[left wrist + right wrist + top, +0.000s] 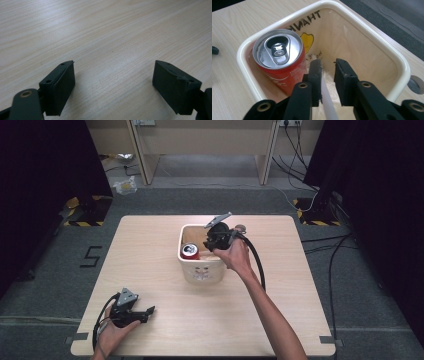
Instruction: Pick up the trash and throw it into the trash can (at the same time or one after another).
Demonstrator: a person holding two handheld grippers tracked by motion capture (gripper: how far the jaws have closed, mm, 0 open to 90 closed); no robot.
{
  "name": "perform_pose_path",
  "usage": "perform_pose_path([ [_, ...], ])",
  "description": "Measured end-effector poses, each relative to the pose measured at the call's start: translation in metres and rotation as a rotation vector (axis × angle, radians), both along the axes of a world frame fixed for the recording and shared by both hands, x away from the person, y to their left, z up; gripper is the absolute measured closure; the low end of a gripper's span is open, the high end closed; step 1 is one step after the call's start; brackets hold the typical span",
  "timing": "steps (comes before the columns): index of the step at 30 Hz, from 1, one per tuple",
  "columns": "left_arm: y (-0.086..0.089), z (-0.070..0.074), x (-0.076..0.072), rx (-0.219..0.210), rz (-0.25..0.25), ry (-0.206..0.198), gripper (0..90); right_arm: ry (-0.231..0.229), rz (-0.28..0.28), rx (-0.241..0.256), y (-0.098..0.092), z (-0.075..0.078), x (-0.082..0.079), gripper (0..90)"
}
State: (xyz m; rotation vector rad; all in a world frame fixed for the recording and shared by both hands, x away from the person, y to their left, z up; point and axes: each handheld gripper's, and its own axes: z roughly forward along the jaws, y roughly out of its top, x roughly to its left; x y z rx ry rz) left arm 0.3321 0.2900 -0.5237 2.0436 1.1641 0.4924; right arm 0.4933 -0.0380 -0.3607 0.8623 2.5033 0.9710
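A cream plastic bin stands mid-table with a red soda can upright in its left corner. My right gripper reaches into the bin from the right. In the right gripper view, the jaws hang over the bin beside the can, a narrow gap apart. A thin white stick runs along the left jaw's inner face, with space showing between it and the other jaw. My left gripper rests at the table's front left, open over bare wood.
The wooden table has a small grey round thing behind the bin. The right gripper's cable loops over the table to the bin's right. Desk legs, cables and black stands surround the table on the floor.
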Motion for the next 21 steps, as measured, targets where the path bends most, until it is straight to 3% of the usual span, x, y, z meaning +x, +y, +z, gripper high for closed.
perform_pose_path([
  [10,0.000,0.000,0.000,0.001,0.000,0.002,17.5,-0.032,-0.037,0.056,-0.017,0.020,-0.003,57.4],
  [21,0.000,0.000,0.000,0.000,-0.001,0.001,17.5,-0.052,-0.070,0.076,-0.036,0.022,-0.006,48.5],
])
